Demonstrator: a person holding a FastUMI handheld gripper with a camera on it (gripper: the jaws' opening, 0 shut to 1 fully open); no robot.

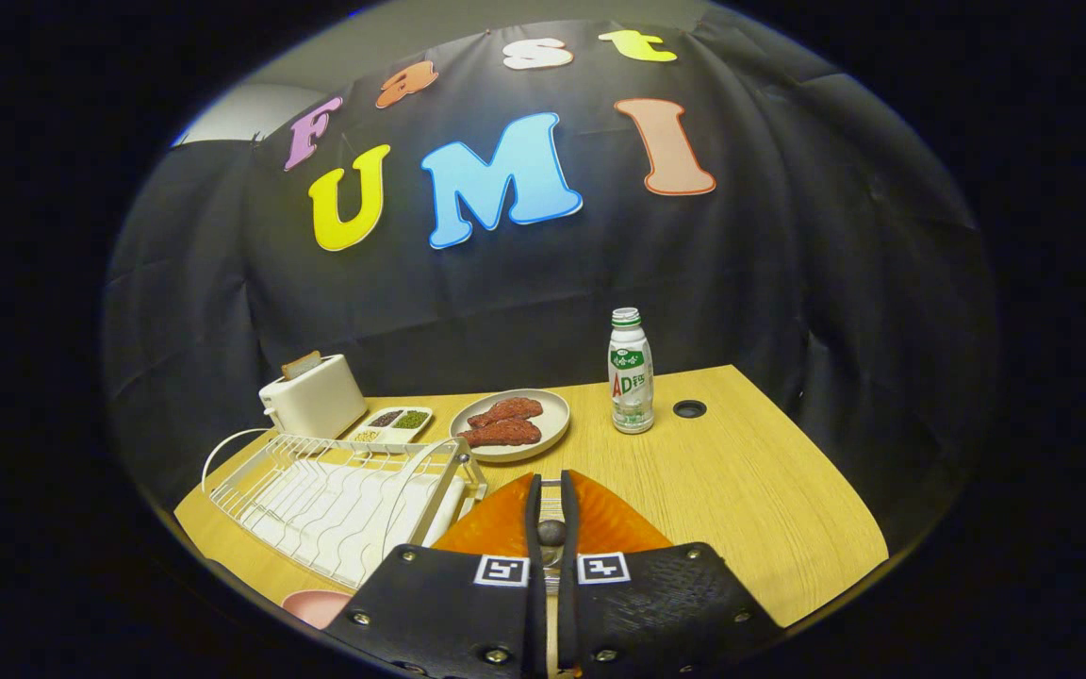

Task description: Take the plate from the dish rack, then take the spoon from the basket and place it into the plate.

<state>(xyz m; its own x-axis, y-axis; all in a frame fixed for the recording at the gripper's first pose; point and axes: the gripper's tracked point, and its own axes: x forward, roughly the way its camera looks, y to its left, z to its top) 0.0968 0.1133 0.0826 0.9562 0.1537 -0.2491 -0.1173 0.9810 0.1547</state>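
Note:
An orange plate lies on the wooden table, just under and ahead of my fingers. My gripper hangs over the plate's middle, shut on a metal spoon. The spoon shows as a thin strip with a rounded dark part in the narrow gap between the two fingers. The white wire dish rack stands to the left of the plate, with its small wire basket at the end nearest the plate. The rest of the spoon is hidden by the fingers.
Beyond the orange plate sits a beige plate with red meat pieces, then a divided snack tray and a white toaster. A white drink bottle stands at the back. A pink dish lies by the rack's near corner.

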